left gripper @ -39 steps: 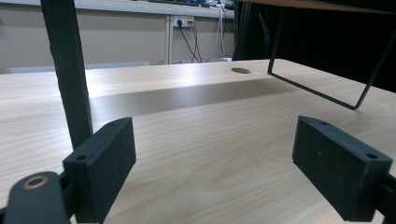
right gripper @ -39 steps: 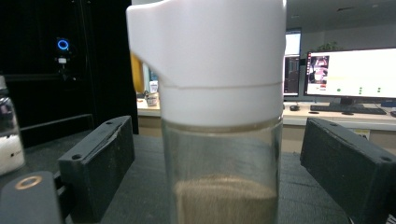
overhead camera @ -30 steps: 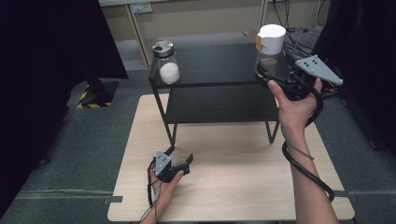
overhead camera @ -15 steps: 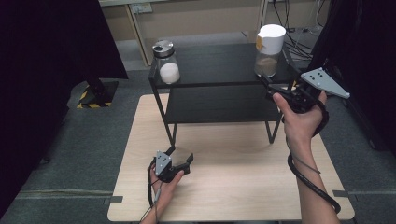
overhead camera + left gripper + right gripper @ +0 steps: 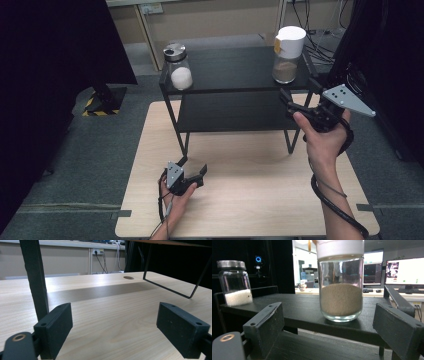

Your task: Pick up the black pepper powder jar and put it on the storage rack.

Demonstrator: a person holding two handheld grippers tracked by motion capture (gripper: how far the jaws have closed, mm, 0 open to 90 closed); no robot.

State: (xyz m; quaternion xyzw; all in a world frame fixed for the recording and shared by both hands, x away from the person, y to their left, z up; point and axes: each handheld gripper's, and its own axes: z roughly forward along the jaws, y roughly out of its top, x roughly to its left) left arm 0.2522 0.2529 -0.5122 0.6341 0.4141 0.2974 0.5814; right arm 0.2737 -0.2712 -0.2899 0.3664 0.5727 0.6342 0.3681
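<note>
A glass jar of brown powder [image 5: 288, 59] with a white lid stands at the right end of the black shelf's top board [image 5: 235, 70]. At the left end stands a jar of white powder [image 5: 178, 68] with a metal lid. My right gripper [image 5: 300, 96] hovers open at the shelf's right front corner, a little short of the brown jar [image 5: 340, 292], which stands beyond its jaws [image 5: 332, 336] untouched. The white-powder jar [image 5: 235, 283] is farther off. My left gripper [image 5: 193, 166] rests open on the wooden table, with nothing between its jaws [image 5: 115, 332].
The two-tier black shelf stands on the light wooden table [image 5: 250, 200], its lower board [image 5: 235, 112] bare. A shelf leg [image 5: 35, 277] rises just ahead of the left gripper's left jaw. Dark curtains hang on both sides, and cables lie on the floor behind.
My right gripper has drawn back from beside the brown jar, sinking toward the near right corner of the shelf. The left gripper and both jars have stayed put.
</note>
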